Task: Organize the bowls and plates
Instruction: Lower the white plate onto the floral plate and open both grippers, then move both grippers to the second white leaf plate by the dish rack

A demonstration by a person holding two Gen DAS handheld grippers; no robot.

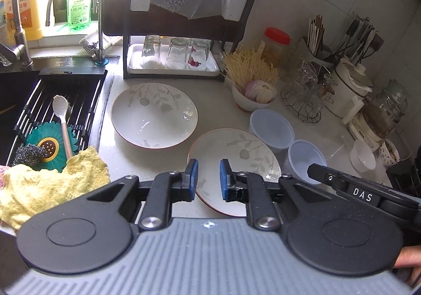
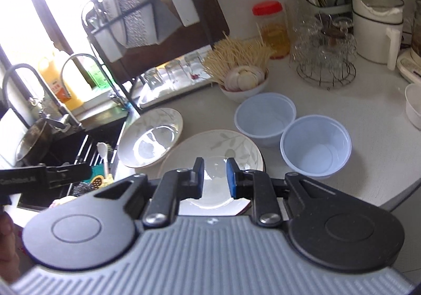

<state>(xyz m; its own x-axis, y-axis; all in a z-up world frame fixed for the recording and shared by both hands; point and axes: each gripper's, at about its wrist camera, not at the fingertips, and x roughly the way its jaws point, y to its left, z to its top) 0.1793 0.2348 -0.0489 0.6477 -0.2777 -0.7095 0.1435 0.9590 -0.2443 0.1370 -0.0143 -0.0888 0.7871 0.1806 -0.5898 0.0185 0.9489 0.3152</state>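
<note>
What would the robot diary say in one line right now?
left claw: open, empty | right claw: open, empty | near plate: untouched | blue bowls: apart

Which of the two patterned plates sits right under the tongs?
The near plate, beside the two blue plastic bowls; both open tongs hover over it. The other plate lies farther back, by the sink.

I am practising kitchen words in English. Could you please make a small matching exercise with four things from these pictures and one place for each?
Things:
1. spoon
2. glasses
3. onion slices
4. near plate

Places:
A. in a white bowl
B. on the tray under the rack
C. on the sink rack
D. in front of the left gripper

Pairs: 1-C, 2-B, 3-A, 4-D
</note>
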